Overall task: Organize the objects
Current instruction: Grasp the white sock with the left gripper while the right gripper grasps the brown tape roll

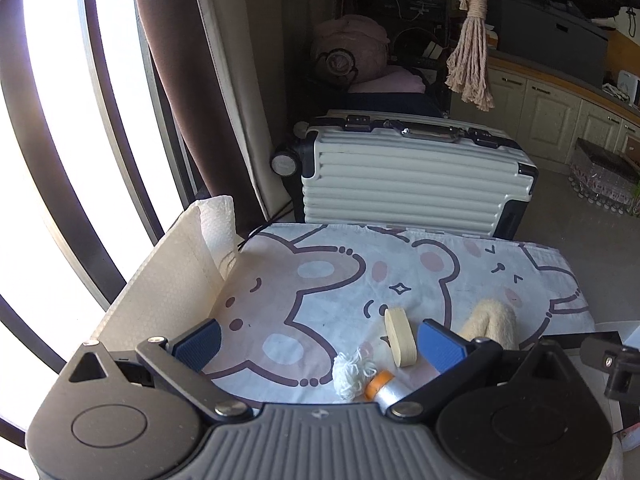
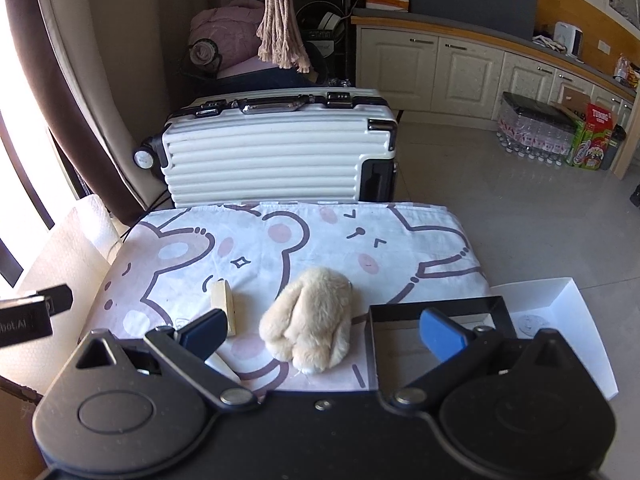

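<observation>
On a table covered by a cartoon-print cloth lie a cream tape roll, a white yarn ball, a clear tube with an orange cap and a cream plush toy. My left gripper is open above the cloth's near edge, the small items just inside its right finger. In the right wrist view the plush toy and tape roll lie between the open fingers of my right gripper. A black tray sits under its right finger.
A white box lid lies right of the black tray. A white foam wall stands along the table's left side. A white suitcase stands behind the table. A macrame tassel hangs overhead. Cabinets and bottled water are at the right.
</observation>
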`<state>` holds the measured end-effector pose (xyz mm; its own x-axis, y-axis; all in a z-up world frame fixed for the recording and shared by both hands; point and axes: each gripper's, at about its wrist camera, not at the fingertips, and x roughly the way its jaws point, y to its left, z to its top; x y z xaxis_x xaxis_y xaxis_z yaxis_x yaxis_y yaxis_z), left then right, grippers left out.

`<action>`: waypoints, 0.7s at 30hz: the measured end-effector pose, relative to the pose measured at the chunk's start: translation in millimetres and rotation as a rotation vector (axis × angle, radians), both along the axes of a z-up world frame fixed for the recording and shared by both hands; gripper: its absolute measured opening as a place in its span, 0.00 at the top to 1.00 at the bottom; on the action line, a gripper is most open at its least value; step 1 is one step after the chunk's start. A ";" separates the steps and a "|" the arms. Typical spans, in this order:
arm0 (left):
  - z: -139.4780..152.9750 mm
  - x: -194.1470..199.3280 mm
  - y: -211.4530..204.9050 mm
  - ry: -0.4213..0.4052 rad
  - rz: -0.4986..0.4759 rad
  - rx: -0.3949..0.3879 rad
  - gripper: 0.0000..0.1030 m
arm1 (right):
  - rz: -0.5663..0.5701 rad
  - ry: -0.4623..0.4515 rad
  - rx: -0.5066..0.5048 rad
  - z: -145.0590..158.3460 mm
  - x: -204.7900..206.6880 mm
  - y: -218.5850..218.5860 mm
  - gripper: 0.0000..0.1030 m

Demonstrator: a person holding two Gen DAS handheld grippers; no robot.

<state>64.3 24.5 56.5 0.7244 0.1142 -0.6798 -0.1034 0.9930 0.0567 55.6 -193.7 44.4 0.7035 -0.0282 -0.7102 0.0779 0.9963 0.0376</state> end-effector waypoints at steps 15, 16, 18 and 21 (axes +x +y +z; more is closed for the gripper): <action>-70.5 30.3 -9.0 0.122 -0.049 0.021 0.00 | 0.116 0.098 0.038 -72.3 23.6 12.5 0.00; -74.1 32.3 -8.7 0.130 -0.057 0.019 0.00 | 0.120 0.108 0.042 -76.9 25.3 13.3 0.00; -81.8 37.1 -7.8 0.150 -0.064 0.025 0.00 | 0.128 0.139 0.043 -87.9 29.9 15.7 0.00; -93.4 42.5 -5.2 0.179 -0.070 0.025 0.00 | 0.122 0.175 0.020 -101.7 37.1 17.5 0.00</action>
<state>106.7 19.4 -36.9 0.5986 0.0857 -0.7965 -0.0197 0.9955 0.0922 92.7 -176.2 -57.3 0.5668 0.0643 -0.8214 -0.0358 0.9979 0.0534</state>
